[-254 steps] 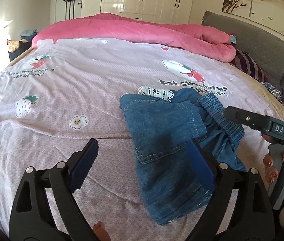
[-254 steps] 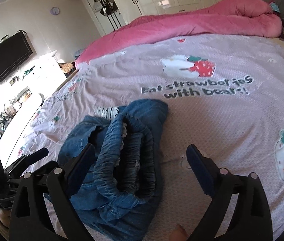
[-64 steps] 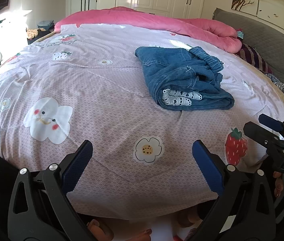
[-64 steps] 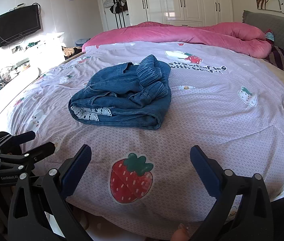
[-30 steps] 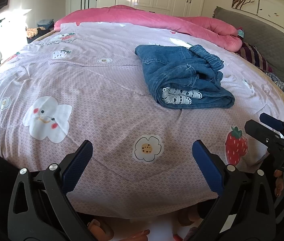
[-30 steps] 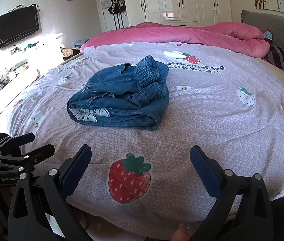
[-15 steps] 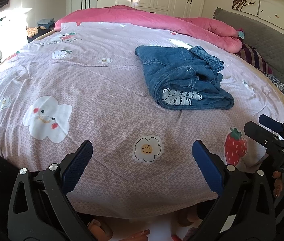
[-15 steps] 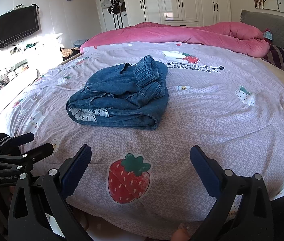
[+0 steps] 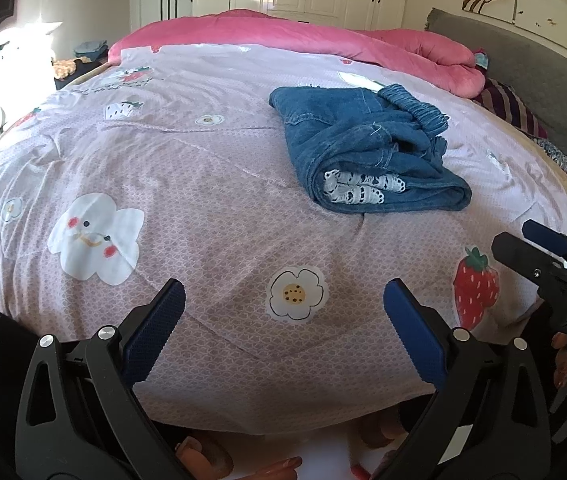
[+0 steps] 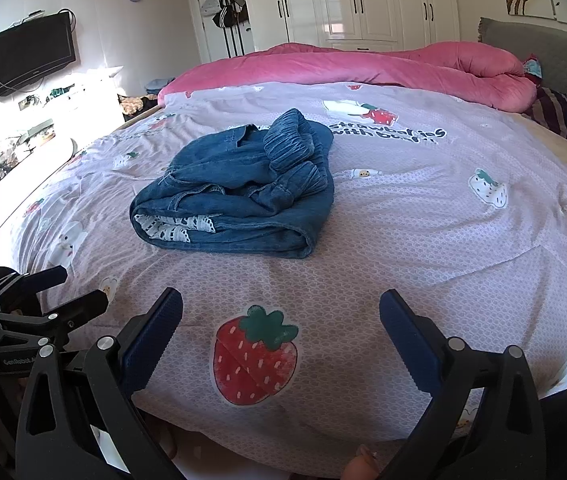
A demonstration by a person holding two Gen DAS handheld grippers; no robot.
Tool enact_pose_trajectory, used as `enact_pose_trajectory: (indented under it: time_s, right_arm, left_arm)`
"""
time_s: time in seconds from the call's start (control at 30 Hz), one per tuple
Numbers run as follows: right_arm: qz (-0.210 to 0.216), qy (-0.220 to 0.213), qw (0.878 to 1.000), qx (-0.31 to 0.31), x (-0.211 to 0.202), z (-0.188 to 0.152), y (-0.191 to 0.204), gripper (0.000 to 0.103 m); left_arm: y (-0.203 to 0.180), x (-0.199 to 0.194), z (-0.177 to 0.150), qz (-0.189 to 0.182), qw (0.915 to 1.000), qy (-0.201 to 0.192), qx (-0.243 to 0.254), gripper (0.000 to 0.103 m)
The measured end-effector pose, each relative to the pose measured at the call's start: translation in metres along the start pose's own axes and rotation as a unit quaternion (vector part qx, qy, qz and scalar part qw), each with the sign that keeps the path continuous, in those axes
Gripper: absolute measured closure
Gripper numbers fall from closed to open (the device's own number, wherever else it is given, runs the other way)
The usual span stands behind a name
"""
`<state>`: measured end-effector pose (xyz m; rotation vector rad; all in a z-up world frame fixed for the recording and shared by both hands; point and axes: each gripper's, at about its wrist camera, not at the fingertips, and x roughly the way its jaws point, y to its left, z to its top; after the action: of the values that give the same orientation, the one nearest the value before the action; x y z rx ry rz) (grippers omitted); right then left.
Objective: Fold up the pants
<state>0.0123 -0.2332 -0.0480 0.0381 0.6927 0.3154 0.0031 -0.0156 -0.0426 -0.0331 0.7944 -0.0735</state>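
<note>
We see the pants [image 9: 363, 152] lying folded into a thick blue denim bundle on the bed [image 9: 187, 184], toward its far middle, with a strip of white lace showing at the near open end and the gathered waistband resting on top at the far side. Both grippers hang back at the near edge of the bed, well apart from the pants and holding nothing. Our left gripper [image 9: 283, 320] has its blue pads spread wide over a printed daisy, and our right gripper [image 10: 281, 320] is spread just as wide over a printed strawberry. Each gripper shows at the edge of the other's view: the right one at the far right of the left view, the left one at the far left of the right view. Compared with eight and a half seconds ago, much has changed: then both grippers were close over the pants, which lay looser with the waistband open, and now the bundle is doubled over and we have pulled back to the bed's near edge. Over the last two seconds almost nothing differs; the pants lie in the same place and both grippers stay spread. A pink quilt [image 10: 363, 66] is heaped along the far side of the bed.
</note>
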Motion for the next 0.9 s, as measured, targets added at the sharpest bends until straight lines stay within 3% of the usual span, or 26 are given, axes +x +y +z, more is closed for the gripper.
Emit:
enact_pose_trajectory:
  time_s: [0.53, 0.7, 0.83, 0.9]
  right_arm:
    - [-0.004, 0.0, 1.0, 0.016, -0.001, 0.001, -0.006, 0.004]
    - [-0.005, 0.005, 1.0, 0.024, 0.0, 0.0, -0.009, 0.004]
    - [-0.006, 0.003, 1.0, 0.028, -0.001, 0.002, -0.012, 0.004]
    - [-0.008, -0.001, 0.999, 0.032, -0.002, 0.005, -0.016, 0.004]
  left_arm:
    - [-0.005, 0.0, 0.002, 0.037, 0.9992, 0.01, 0.008, 0.01]
    - [-0.006, -0.001, 0.004, 0.025, 0.9996, 0.009, 0.005, 0.01]
    - [-0.009, 0.002, 0.009, 0.009, 0.9991, 0.042, -0.001, 0.01]
    - [-0.008, 0.001, 0.011, -0.002, 0.9992, 0.04, -0.003, 0.01]
